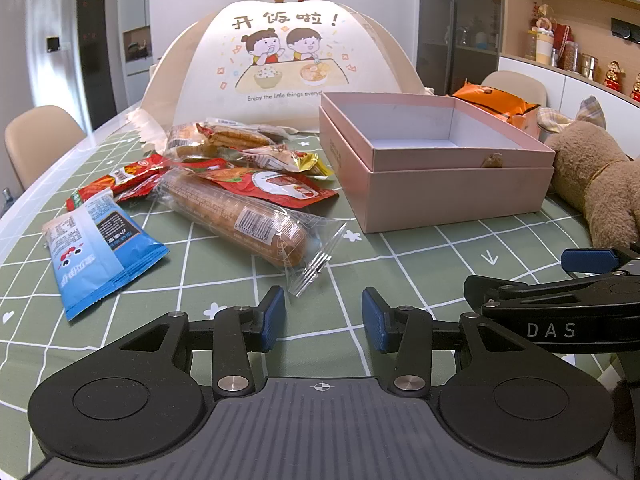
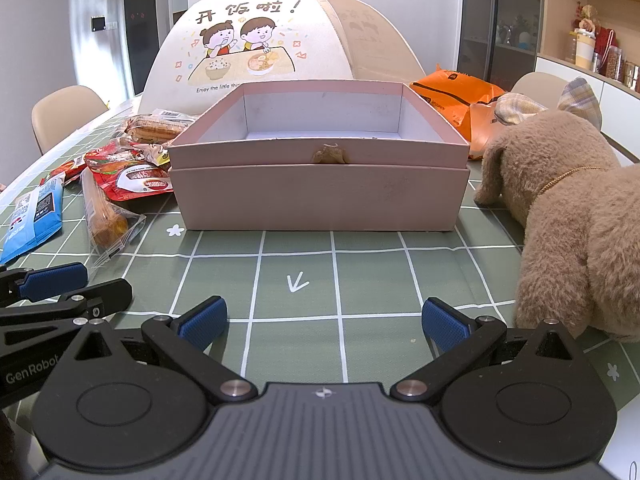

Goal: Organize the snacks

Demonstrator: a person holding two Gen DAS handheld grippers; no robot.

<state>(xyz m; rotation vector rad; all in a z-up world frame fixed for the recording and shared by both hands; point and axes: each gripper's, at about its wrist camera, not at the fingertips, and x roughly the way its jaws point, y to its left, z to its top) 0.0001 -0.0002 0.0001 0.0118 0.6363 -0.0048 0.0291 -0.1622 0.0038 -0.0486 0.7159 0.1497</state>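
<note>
A pile of wrapped snacks lies on the green checked tablecloth left of an open, empty pink box. Nearest are a clear-wrapped bread roll, a blue packet and red packets. My left gripper is open and empty, low over the cloth, just short of the roll's wrapper end. My right gripper is open and empty, in front of the pink box. The roll and the blue packet show at the left in the right wrist view.
A brown plush dog stands right of the box. An orange bag and a domed food cover are behind it. Chairs stand along the table's far left edge. Shelves line the right wall.
</note>
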